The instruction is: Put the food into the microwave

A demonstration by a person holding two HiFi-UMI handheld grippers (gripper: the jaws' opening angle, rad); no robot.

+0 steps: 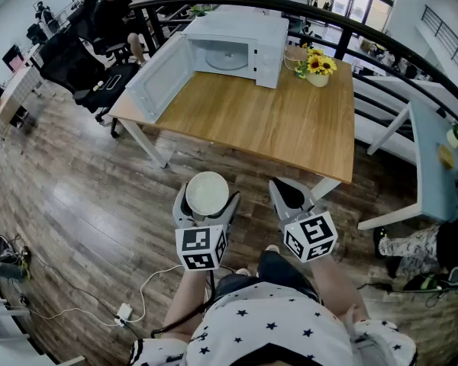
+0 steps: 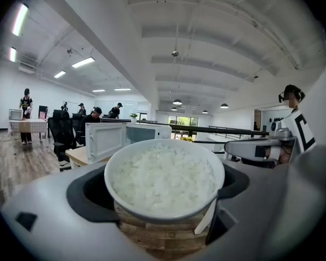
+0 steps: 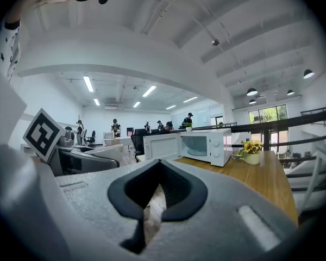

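The left gripper grasped a bowl of rice between its fingers, the right gripper had its fingers clenched on nothing, both short of the tabletop bearing the open microwave.

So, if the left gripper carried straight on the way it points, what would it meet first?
Probably the wooden table, near its front edge, well short of the open microwave; depth is hard to judge here.

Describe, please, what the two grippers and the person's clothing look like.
Both the left gripper and right gripper are pale grey moulded shells whose claws carry black padded linings. Each bears a white cube printed with black square markers. A black cable trails from the left one. The person wears a white shirt with black stars.
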